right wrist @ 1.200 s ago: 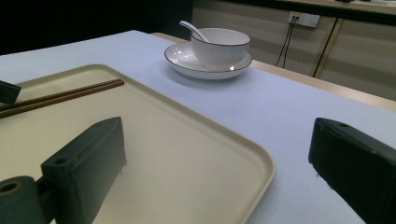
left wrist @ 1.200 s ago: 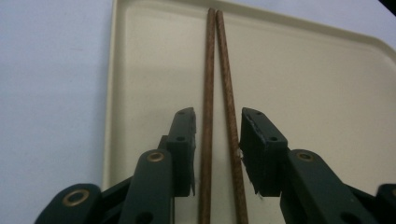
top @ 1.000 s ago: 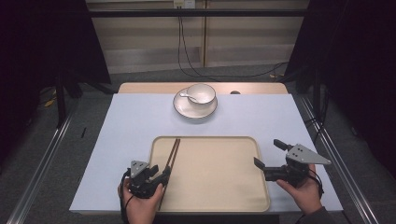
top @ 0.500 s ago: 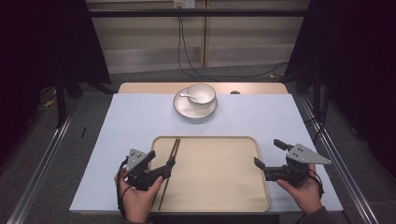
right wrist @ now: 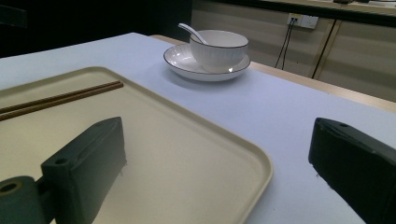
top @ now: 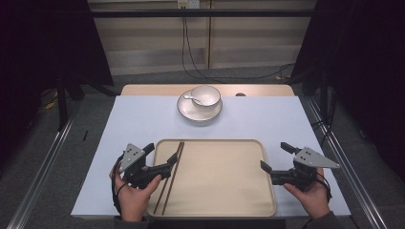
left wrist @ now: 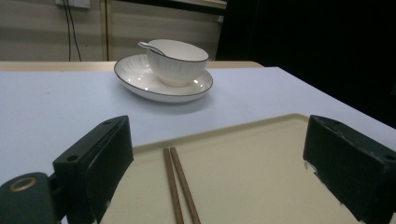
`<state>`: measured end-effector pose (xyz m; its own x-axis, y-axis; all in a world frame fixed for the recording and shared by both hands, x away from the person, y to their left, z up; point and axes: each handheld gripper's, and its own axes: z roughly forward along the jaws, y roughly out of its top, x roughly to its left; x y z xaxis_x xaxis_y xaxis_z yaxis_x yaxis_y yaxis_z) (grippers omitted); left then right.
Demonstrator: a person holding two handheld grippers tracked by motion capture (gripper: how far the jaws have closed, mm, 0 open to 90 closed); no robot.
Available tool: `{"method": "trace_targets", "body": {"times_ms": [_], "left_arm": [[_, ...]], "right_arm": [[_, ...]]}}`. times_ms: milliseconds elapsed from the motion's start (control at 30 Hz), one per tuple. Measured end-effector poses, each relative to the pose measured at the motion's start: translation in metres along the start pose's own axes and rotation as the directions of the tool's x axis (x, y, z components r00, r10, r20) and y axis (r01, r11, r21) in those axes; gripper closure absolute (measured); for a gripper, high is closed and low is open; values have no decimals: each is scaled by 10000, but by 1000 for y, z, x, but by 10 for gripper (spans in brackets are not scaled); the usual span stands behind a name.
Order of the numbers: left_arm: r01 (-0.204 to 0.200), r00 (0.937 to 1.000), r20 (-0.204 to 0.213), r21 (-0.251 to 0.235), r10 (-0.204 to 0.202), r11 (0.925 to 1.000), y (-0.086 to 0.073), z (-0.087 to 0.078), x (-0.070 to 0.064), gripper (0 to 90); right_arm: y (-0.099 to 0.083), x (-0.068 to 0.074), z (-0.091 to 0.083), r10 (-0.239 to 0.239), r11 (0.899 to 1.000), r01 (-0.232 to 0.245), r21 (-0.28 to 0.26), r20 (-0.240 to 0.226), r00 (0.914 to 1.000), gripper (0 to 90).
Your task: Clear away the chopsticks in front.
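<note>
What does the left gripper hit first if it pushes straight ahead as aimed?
Likely the chopsticks, lying on the tray between the open jaws of the left gripper. Beyond them, the bowl on its plate.

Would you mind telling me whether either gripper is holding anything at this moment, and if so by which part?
Nothing is held. The left gripper has its jaws open either side of the chopsticks without closing; the right gripper is open and empty.

Even, soft light falls on the pale surface (top: 143, 124), while both side edges of the high view sink into black. The bowl (left wrist: 177, 60) casts a faint shadow. Near jaws look slightly soft.
</note>
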<state>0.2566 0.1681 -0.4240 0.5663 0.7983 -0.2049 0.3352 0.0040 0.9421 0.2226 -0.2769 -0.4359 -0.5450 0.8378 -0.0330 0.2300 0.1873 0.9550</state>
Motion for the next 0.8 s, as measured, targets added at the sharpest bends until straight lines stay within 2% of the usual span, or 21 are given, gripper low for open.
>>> {"method": "trace_targets", "body": {"times_ms": [67, 200, 367, 400, 467, 533, 800], "left_arm": [[-72, 9999, 134, -142, 74, 9999, 1, -2, 1, 77], [-257, 9995, 148, -352, 263, 9991, 3, -7, 4, 68], [-219, 9996, 176, -493, 228, 9985, 3, -9, 7, 61], [-178, 9993, 332, -533, 196, 9984, 3, -9, 8, 60], [-184, 9996, 189, -447, 193, 9988, 2, -9, 8, 60], [-229, 9994, 239, -345, 237, 9991, 1, -9, 9, 59], [-201, 9994, 278, -430, 213, 9989, 1, -9, 10, 62]], "right_arm": [[0, 0, 0, -10, 10000, 10, -39, 40, 10000, 37], [1, 0, 0, 99, 9999, -98, -130, 40, 9999, 37], [1, 0, -1, 103, 9999, -102, -132, 85, 9999, 37], [1, 0, -1, 118, 9998, -117, -148, 66, 9999, 37], [1, 0, -1, 64, 9998, -63, -175, 28, 10000, 37], [2, -1, -2, 83, 9997, -82, -219, 47, 10000, 37], [2, -1, -2, 100, 9997, -99, -206, 59, 9999, 37]]}}
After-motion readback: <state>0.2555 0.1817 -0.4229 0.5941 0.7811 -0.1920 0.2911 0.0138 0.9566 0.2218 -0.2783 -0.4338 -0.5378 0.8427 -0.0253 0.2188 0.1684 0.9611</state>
